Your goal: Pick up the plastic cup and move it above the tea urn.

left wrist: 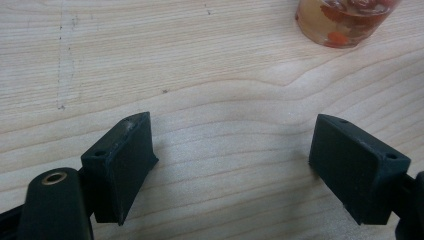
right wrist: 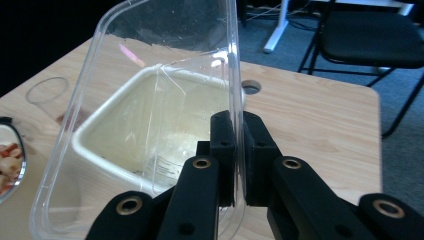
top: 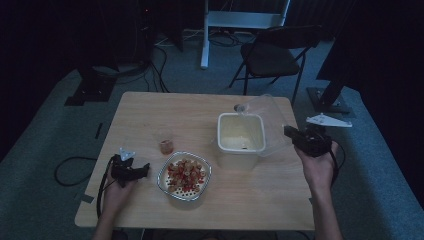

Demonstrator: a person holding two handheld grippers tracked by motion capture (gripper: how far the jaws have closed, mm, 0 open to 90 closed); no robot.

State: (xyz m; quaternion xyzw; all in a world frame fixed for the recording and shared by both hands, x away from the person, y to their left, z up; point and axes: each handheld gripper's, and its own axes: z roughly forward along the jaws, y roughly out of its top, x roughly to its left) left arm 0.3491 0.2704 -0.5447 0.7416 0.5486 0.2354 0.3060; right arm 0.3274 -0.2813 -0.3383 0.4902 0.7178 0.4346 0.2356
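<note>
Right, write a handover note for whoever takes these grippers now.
Right gripper: shut on the rim of the clear tub, tilted over the white bin.
Left gripper: open, holds nothing, low over the table near the small cup.
Bowl of red and tan pieces sits left of the bin.
Done: tub looks emptied.
Left: probably set the tub down.

Dim high view, brighter sharp close-ups

Dim room, carpet, folding chair
</note>
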